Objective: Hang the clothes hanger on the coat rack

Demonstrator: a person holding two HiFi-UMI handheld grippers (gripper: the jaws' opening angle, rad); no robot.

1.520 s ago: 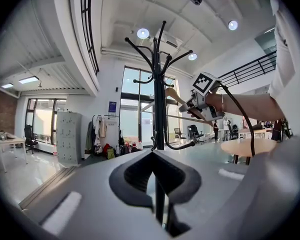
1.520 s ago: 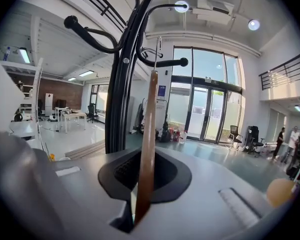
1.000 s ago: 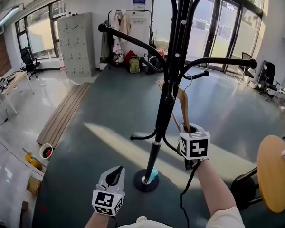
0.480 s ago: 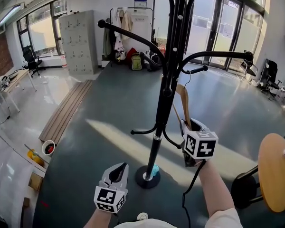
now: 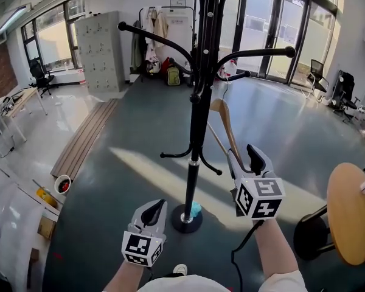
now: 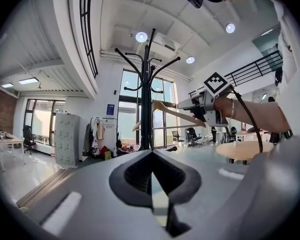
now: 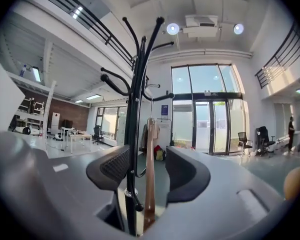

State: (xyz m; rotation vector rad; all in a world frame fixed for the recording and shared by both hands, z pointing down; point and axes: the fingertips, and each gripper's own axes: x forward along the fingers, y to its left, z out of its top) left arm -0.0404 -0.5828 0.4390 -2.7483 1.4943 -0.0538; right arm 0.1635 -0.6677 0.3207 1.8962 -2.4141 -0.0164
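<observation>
The black coat rack [image 5: 196, 132] stands on the floor right in front of me. A wooden hanger [image 5: 224, 121] has its wire hook over a short rack arm [image 5: 234, 76] and slopes down toward my right gripper [image 5: 243, 157]. That gripper is open. In the right gripper view the hanger's wood [image 7: 149, 184] runs between the two pads [image 7: 115, 166] with a gap on each side, and the rack pole [image 7: 132, 134] sits just left of it. My left gripper [image 5: 152, 215] is shut and empty, low by the rack base [image 5: 185, 219]. The left gripper view shows the rack [image 6: 146, 99] and the hanger [image 6: 165, 109].
A round wooden table top [image 5: 353, 218] is close on my right. Grey lockers [image 5: 100, 53] and a clothes rail with bags [image 5: 164, 41] stand at the back. Wooden planks [image 5: 82, 142] and a white bowl [image 5: 62, 187] lie on the floor to the left.
My right gripper has drawn back toward me and its jaws now stand apart around the hanger's lower end. The hanger hangs by its hook on the rack arm. The left gripper has barely moved.
</observation>
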